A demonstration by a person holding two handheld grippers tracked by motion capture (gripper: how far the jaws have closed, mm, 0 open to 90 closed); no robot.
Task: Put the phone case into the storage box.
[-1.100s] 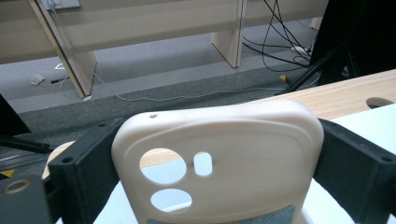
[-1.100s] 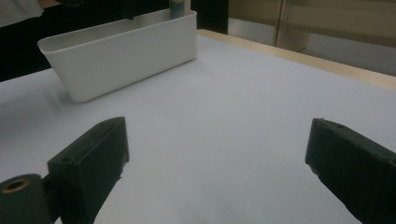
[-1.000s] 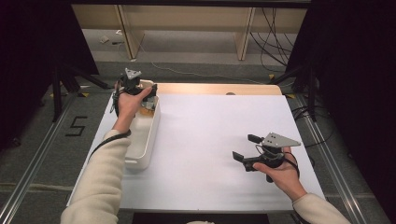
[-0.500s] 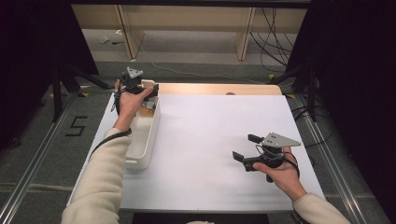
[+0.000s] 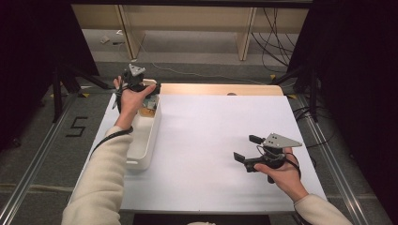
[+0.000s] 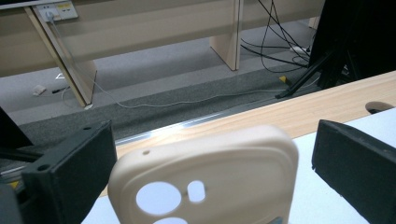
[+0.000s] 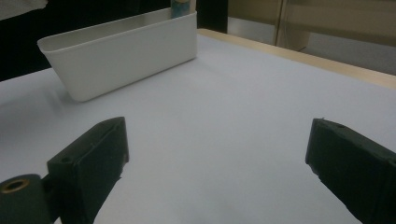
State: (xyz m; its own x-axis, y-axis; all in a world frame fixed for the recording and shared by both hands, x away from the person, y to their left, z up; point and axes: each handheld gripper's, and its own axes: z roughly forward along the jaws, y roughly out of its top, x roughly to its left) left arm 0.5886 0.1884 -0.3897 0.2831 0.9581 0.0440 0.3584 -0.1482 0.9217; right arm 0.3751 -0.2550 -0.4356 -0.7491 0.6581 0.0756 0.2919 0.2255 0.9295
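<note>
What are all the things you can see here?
Table: one, white top with a wooden far edge, in the middle.
Bin: one, white, long, on the table's left side.
Phone case: one, beige, with camera holes, standing between the left gripper's jaws at the bin's far end, with gaps either side.
Cables: several, black and white, on the grey floor behind.
Left gripper: one, black, open, over the bin's far end.
Right gripper: one, black, open, over the table's right side, holding nothing.
</note>
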